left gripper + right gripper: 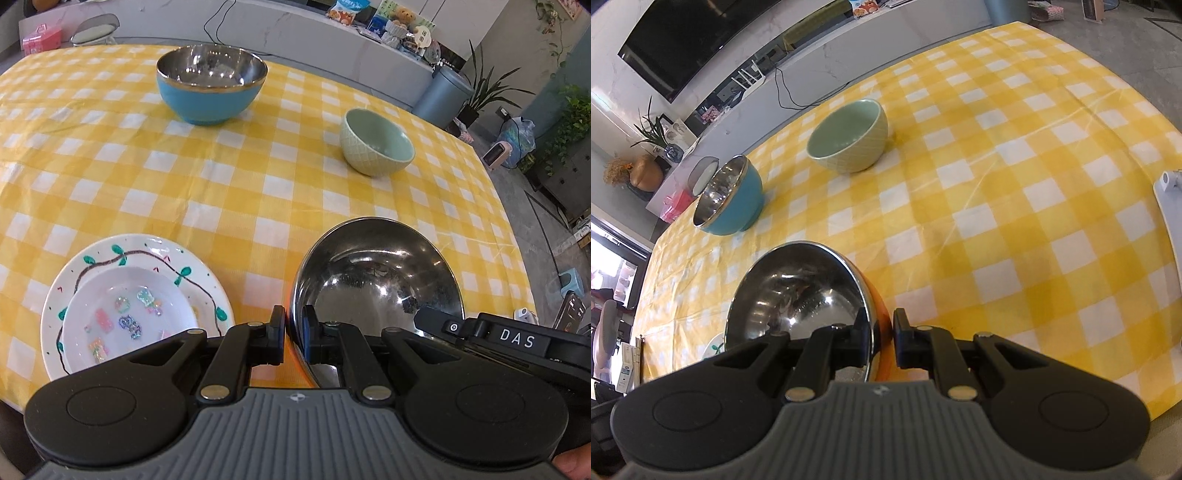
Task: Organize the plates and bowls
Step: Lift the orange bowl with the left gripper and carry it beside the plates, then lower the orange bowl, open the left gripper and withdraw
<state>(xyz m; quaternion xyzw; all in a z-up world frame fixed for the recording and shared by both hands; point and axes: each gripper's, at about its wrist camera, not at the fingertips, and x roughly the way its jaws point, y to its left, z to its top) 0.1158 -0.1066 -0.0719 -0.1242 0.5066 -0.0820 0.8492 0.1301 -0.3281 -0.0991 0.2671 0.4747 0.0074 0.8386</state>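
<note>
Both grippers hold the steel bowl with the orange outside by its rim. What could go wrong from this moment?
1. Each gripper, left gripper and right gripper, pinches only the thin rim of the orange bowl; smooth steel may slip.
2. The bowl is tilted, so one gripper releasing early could drop it.
3. The stacked plates sit close beside it and could be knocked.

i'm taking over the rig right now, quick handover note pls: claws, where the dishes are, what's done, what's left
Left claw: shut on the rim of the orange steel-lined bowl.
Right claw: shut on the same bowl's opposite rim.
Small white dish sits on the vine-painted plate, beside the held bowl.
Blue steel-lined bowl and green ceramic bowl stand apart, farther across the checked tablecloth.
Done: plates stacked.
Left: probably nest the three bowls.
</note>
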